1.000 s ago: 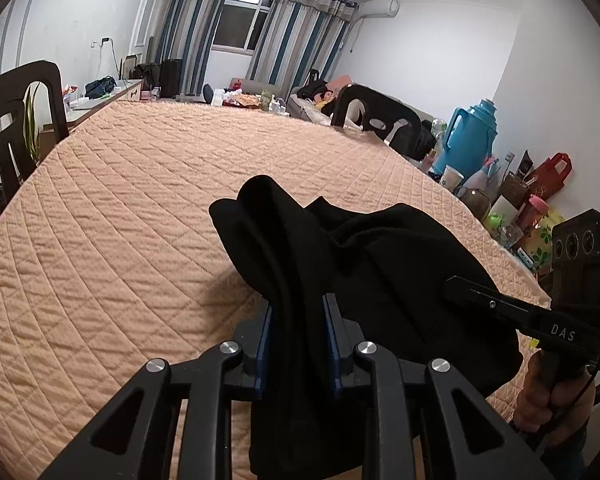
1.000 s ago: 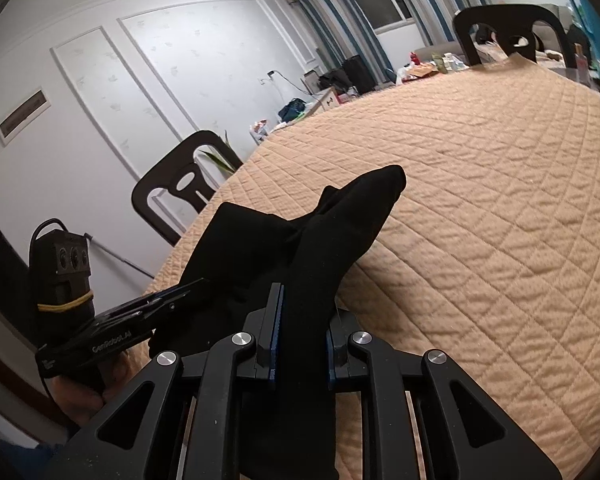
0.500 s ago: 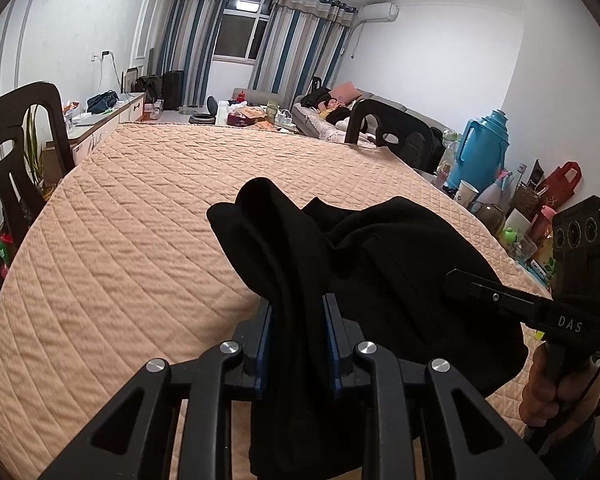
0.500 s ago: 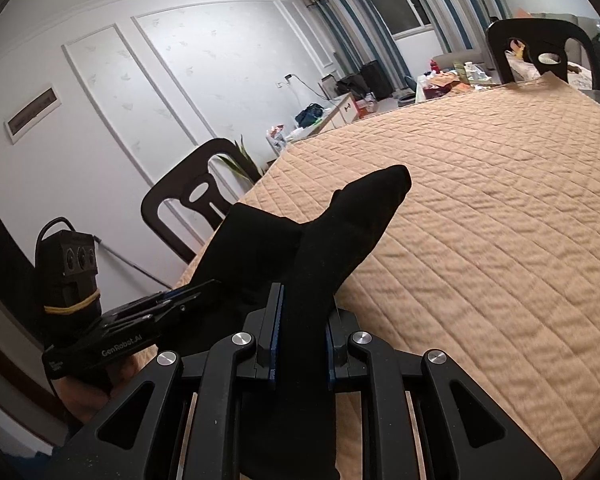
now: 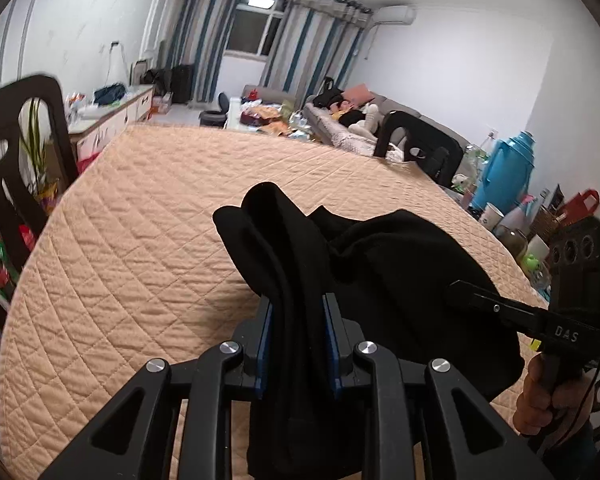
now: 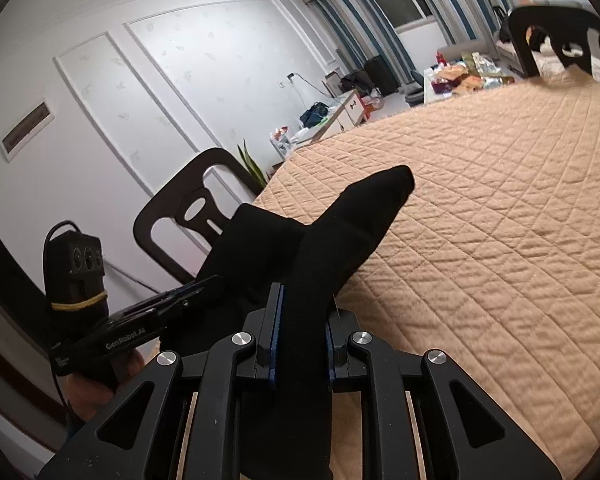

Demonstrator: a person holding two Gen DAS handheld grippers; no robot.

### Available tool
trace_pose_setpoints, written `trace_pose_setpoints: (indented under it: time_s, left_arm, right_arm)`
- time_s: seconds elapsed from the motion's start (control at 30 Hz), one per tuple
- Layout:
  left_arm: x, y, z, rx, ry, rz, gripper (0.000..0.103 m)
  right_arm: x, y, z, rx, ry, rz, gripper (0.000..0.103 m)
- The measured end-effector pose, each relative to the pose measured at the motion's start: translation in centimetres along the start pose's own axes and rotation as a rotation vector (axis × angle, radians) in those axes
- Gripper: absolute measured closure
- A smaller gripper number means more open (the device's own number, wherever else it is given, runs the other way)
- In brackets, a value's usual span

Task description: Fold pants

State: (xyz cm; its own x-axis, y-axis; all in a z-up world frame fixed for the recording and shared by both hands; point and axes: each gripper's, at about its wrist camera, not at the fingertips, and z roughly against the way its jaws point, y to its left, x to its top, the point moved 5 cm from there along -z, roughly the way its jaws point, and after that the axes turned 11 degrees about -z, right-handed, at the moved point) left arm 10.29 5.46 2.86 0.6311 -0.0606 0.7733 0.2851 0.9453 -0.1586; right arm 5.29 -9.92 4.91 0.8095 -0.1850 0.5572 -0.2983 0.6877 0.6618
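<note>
The black pants hang bunched between both grippers above the near edge of the peach quilted table. My left gripper is shut on a thick fold of them, which sticks up past its blue pads. In the right wrist view my right gripper is shut on another fold of the pants, whose end points out over the quilted table. Each view shows the other gripper clamped on the cloth: the right one at the right, the left one at the left.
Dark chairs stand at the table's left edge and far right. A blue thermos, cups and bags crowd a surface at the right. A sofa and curtained window lie beyond. A hand grips the right handle.
Both grippers have drawn back from the table with the pants still clamped; more of the room and the table's near edge now show. The grips are unchanged.
</note>
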Motion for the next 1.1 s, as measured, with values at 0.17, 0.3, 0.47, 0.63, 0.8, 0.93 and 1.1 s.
trace_pose_setpoints:
  time_s: [0.17, 0.3, 0.47, 0.63, 0.8, 0.93, 1.1]
  left_arm:
    - [-3.7, 3.1, -3.3, 0.003, 0.093, 0.073, 0.068]
    - [-4.8, 4.1, -2.4, -0.034, 0.063, 0.134, 0.065]
    - [-4.8, 3.4, 0.1, 0.076, 0.043, 0.078, 0.069]
    - [-5.0, 0.3, 3.2, 0.043, -0.021, -0.006, 0.069]
    - [-7.4, -2.0, 1.7, 0.074, 0.045, -0.114, 0.069]
    - [-7.1, -1.0, 1.8, 0.077, 0.053, -0.071, 0.069]
    - [-4.9, -0.8, 1.7, 0.096, 0.061, -0.087, 0.069]
  right_arm:
    - [-1.8, -5.0, -3.3, -0.082, 0.117, -0.105, 0.083]
    - [-2.8, -6.9, -2.3, -0.083, 0.11, -0.133, 0.074]
    - [-2.4, -5.1, 1.3, -0.196, 0.024, 0.001, 0.074]
    - [-4.8, -1.8, 2.4, -0.179, 0.047, 0.155, 0.077]
    - [-7.6, -1.7, 0.6, -0.255, 0.125, 0.273, 0.08]
    - [-6.7, -1.9, 1.4, -0.232, 0.148, 0.244, 0.08]
    - [-2.8, -1.1, 1.3, -0.206, 0.07, 0.234, 0.08]
